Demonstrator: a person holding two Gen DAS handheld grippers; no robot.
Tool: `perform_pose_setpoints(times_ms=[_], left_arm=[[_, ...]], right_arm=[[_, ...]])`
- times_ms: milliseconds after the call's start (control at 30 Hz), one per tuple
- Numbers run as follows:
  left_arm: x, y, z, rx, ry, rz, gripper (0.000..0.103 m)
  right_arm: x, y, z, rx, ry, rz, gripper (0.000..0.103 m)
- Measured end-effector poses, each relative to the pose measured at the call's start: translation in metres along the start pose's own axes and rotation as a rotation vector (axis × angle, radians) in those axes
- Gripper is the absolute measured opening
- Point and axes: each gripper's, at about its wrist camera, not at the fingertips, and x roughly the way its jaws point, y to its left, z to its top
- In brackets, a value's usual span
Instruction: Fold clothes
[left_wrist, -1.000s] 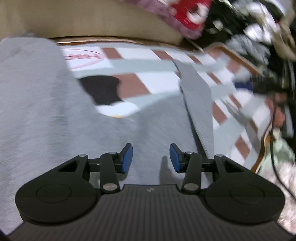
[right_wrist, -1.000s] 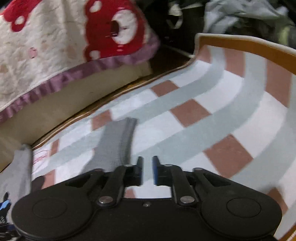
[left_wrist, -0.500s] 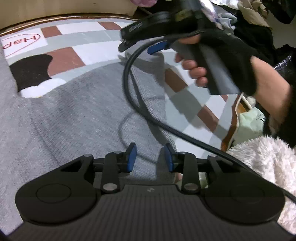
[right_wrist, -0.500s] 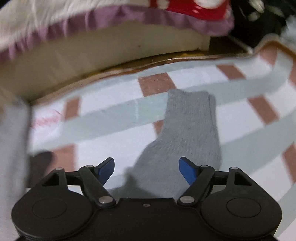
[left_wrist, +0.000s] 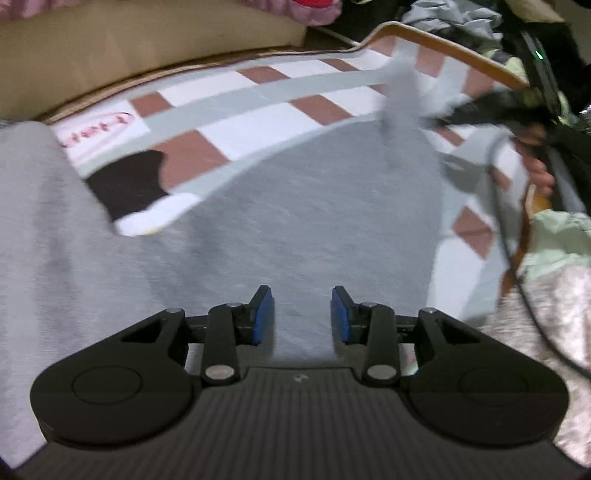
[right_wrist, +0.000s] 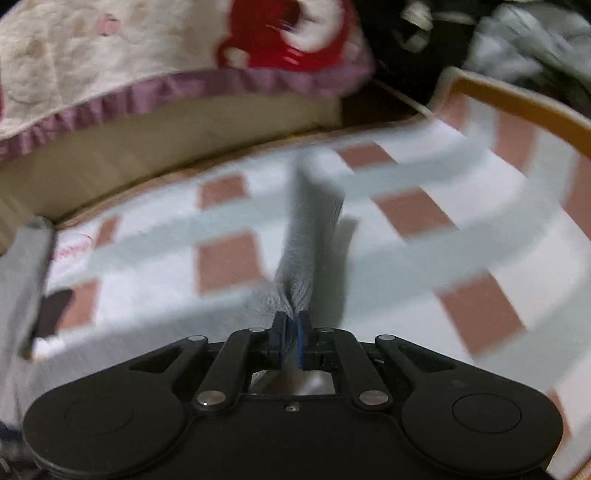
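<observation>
Left wrist view: one grey knit garment (left_wrist: 295, 221) is seen spread flat on a checked mat (left_wrist: 236, 133) on the floor, its body filling the middle of the frame. The left tool (left_wrist: 302, 314) hangs over the cloth with its blue pads apart and opening a little; nothing is pinched between them. At the far right one sleeve (left_wrist: 402, 96) is lifted off the mat by the right tool (left_wrist: 443, 118), blurred, with the person's fingers (left_wrist: 541, 177) on its handle.

Right wrist view: the right tool (right_wrist: 291, 341) is clamped together on the sleeve (right_wrist: 314, 236), whose grey fabric bunches at the pads and trails away over the mat (right_wrist: 424, 236). A bedspread (right_wrist: 110, 74) hangs behind.

The garment is judged soft, light and limp. It will sag and drape from any single hold, and the knit is unlikely to slip from rubber pads. Holds are best taken at edges: cuff, hem or shoulder seam, so a fold line can be drawn straight.

Counted: one garment, two sleeves partly seen, two tools, one mat.
</observation>
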Motion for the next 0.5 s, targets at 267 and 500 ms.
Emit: perform_pose_setpoints(times_ms=[267, 500], left_arm=[[-0.019, 0.053, 0.005, -0.148, -0.044, 0.284, 0.041], [-0.046, 0.128, -0.014, -0.447, -0.086, 0.324, 0.041]], right_arm=[[0.011, -0.074, -0.038, 0.456, 0.02, 0.233, 0.069], [0.03, -0.072, -0.052, 0.751, -0.097, 0.417, 0.071]])
